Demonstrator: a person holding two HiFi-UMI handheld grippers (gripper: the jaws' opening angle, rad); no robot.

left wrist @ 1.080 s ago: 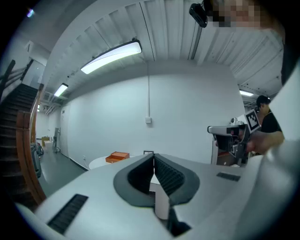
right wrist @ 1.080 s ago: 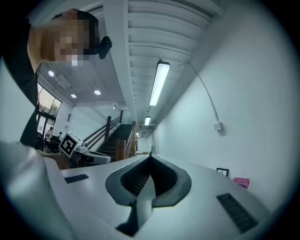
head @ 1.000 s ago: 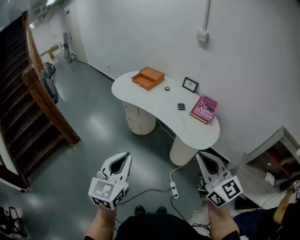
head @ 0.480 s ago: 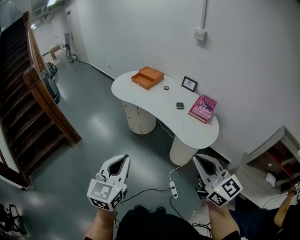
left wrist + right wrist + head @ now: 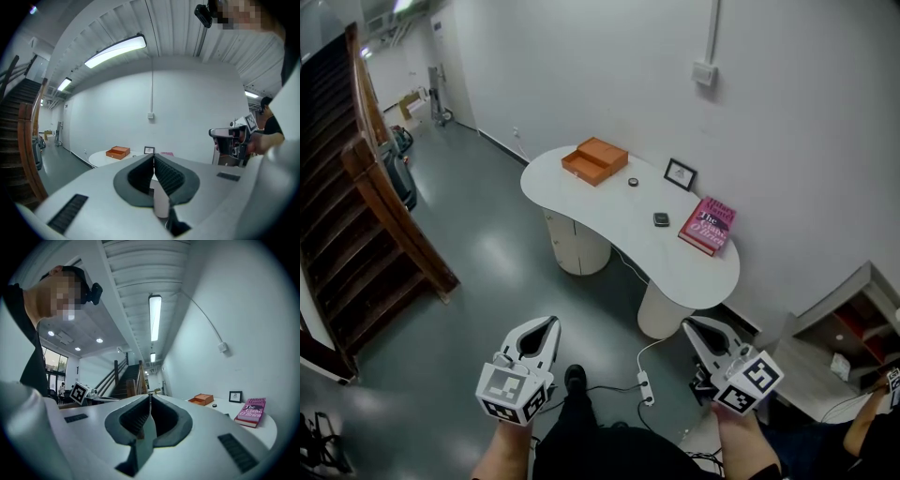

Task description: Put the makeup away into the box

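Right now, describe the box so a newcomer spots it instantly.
Start at the white curved table against the wall. On its left end sits the orange box. Nothing else there is orange; the book at the other end is pink.

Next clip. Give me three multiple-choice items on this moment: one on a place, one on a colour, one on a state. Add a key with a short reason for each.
1. Where does the orange box stand?
A. On the floor
B. At the left end of the white table, as the head view shows it
C. On the stairs

2. What colour is the cover of the book?
A. Green
B. Yellow
C. Pink

3. In what state is the right claw?
A. Shut, with nothing in it
B. Wide open
C. Shut on a brush

Key:
1 B: the box sits on the tabletop at its far left end.
2 C: the cover is plainly pink with pale lettering.
3 A: the right gripper view shows its jaws meeting at the tips with nothing between them.
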